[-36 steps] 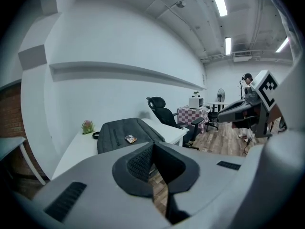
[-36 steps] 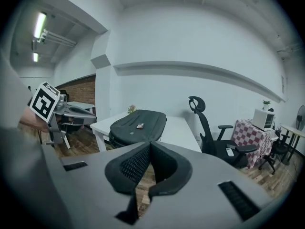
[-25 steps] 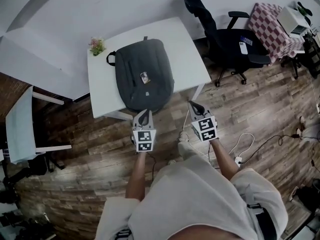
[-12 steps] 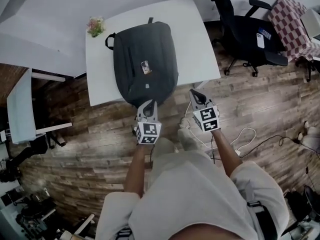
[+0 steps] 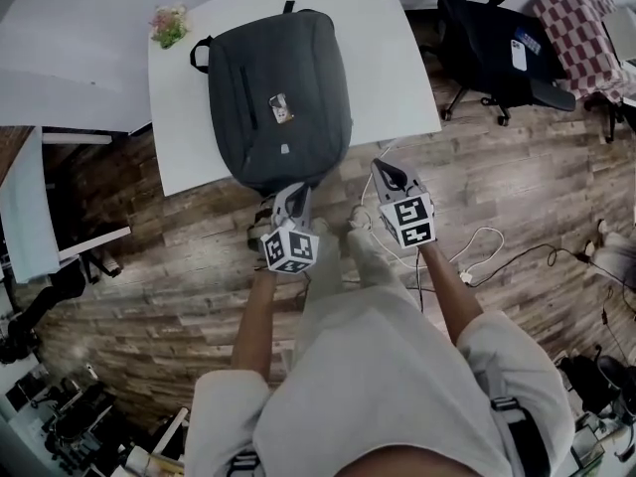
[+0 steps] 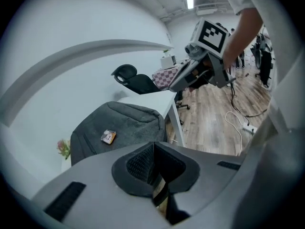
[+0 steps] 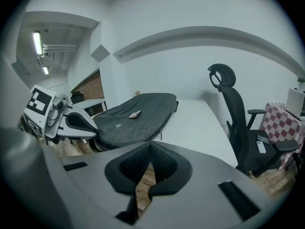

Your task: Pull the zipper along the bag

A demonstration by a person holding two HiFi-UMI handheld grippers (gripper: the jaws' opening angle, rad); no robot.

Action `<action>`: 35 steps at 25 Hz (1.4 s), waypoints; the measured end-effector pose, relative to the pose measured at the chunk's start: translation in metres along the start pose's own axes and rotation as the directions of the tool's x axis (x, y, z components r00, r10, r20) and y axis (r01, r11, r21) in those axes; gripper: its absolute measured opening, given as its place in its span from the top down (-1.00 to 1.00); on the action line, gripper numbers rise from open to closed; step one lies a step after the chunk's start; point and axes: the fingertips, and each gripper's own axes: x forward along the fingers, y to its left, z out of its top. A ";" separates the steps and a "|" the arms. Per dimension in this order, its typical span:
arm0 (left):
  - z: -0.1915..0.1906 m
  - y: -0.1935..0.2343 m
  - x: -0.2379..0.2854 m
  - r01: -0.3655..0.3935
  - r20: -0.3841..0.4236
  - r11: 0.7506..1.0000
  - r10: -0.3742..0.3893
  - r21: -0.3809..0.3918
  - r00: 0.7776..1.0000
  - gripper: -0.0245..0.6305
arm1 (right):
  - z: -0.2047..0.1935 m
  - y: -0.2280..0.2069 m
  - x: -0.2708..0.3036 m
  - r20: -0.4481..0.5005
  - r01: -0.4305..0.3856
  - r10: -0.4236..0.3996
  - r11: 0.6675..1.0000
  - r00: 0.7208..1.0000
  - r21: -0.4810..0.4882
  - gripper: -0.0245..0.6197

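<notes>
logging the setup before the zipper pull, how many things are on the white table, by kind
dark grey backpack: 1
small flowering plant: 1
small tag on top of the backpack: 1
total on the white table: 3

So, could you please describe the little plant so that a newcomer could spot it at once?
Find the white table with the dark grey backpack lying on it. At the table's far left corner, just beyond the backpack's carry handle, stands the little plant. Its pink flowers and green leaves set it apart from the grey backpack, its only neighbour there.
</notes>
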 end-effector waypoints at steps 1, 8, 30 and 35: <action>-0.002 -0.001 0.000 0.010 -0.007 0.999 -0.010 0.041 1.000 0.84 | -0.002 0.002 0.000 -0.005 -0.001 0.001 1.000 1.000 -0.002 0.88; -0.010 -0.008 0.011 0.101 -0.062 0.970 -0.090 0.222 0.994 0.45 | -0.007 0.011 0.012 -0.020 -0.013 0.013 0.999 1.000 -0.032 0.88; -0.009 0.001 0.019 0.142 -0.118 0.954 -0.114 0.263 0.986 0.71 | -0.017 -0.017 0.080 -0.071 0.020 -0.023 0.999 0.997 -0.044 0.62; -0.004 0.007 0.010 0.120 -0.100 0.958 -0.097 0.262 0.990 0.73 | -0.014 -0.024 0.100 -0.092 0.047 -0.050 0.998 0.995 -0.035 0.56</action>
